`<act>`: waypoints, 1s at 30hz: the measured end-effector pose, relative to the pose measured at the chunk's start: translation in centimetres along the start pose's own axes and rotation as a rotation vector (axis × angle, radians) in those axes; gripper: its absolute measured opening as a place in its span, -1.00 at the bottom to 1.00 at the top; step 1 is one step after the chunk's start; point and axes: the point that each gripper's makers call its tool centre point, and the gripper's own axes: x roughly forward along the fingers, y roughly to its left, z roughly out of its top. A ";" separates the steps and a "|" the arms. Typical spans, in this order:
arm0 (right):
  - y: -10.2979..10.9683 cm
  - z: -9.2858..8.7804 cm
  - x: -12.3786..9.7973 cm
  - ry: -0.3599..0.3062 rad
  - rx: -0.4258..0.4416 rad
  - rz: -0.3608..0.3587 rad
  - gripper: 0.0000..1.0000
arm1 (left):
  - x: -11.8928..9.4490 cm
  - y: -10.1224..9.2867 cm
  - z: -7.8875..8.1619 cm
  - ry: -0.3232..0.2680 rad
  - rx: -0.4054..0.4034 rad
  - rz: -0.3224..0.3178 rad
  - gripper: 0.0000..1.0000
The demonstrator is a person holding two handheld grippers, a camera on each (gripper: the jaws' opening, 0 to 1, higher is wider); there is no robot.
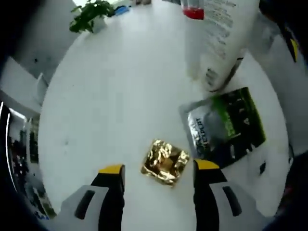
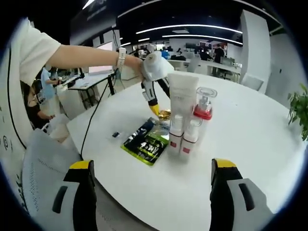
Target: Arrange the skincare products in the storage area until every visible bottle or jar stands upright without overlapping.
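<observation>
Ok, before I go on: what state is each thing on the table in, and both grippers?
Gold foil packet: flat on the table, between the open jaws of the left gripper, untouched.
Green sachet: lying flat.
White tube: upright.
Pump bottle: upright, clear cap on.
Two small bottles: upright, side by side.
Right gripper: open, empty.

Left view downward (close); right level.

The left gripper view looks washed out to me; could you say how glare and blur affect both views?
Left gripper view: the round white table is overexposed, the tall white tube soft. Right gripper view: evenly lit, the green-and-black sachet sharp, straight lines bowed by the fisheye.
</observation>
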 end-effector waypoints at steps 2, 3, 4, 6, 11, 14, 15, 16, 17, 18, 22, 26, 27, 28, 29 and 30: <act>-0.1 -0.2 0.0 0.004 0.006 0.000 0.99 | 0.1 -0.6 -0.1 0.028 0.039 -0.026 0.06; -0.2 -0.3 0.0 0.005 0.010 -0.001 0.99 | 0.2 -0.5 -0.1 0.041 0.061 -0.028 0.08; -0.2 -0.4 0.1 0.006 0.017 -0.001 0.99 | 0.3 -0.2 -0.4 0.058 0.108 -0.034 0.09; -0.1 -0.6 0.1 0.011 0.024 0.001 0.99 | 0.4 -0.3 -0.7 0.068 0.179 -0.064 0.06; 0.2 -0.7 0.5 0.002 0.031 0.020 0.99 | 0.8 -0.5 -0.9 0.039 0.271 -0.137 0.03; 0.2 -0.8 0.5 0.000 0.038 0.019 0.99 | 1.2 -0.5 -1.2 0.029 0.289 -0.167 0.05; 0.2 -0.7 0.6 -0.002 0.040 0.020 0.99 | 1.4 -0.4 -1.2 0.030 0.295 -0.169 0.06; 0.2 -0.7 0.6 -0.002 0.043 0.021 0.99 | 1.6 -0.8 -1.2 0.030 0.304 -0.184 0.06; 0.4 -0.5 0.7 -0.011 0.043 0.033 0.99 | 1.8 -1.1 -1.4 0.036 0.334 -0.209 0.05; 0.3 -0.6 0.6 -0.011 0.050 0.030 0.99 | 1.8 -1.0 -1.7 0.060 0.346 -0.210 0.04; 0.1 -0.8 0.7 0.005 0.057 0.016 0.99 | 2.6 -1.2 -2.3 0.088 0.384 -0.241 -0.01; 0.2 -0.8 0.8 0.011 0.063 0.015 0.99 | 2.5 -1.0 -2.1 0.073 0.374 -0.251 -0.04; 0.2 -0.9 0.8 0.015 0.064 0.019 0.99 | 2.5 -1.1 -2.2 0.075 0.375 -0.257 -0.07; 0.2 -0.9 0.9 0.017 0.063 0.021 0.99 | 2.6 -0.9 -2.2 0.074 0.373 -0.272 -0.08; 0.2 -1.0 0.9 0.021 0.064 0.024 0.99 | 2.7 -0.8 -2.2 0.077 0.369 -0.279 -0.09; 0.1 -1.0 1.0 0.021 0.064 0.025 0.99 | 2.7 -1.0 -2.2 0.078 0.373 -0.291 -0.11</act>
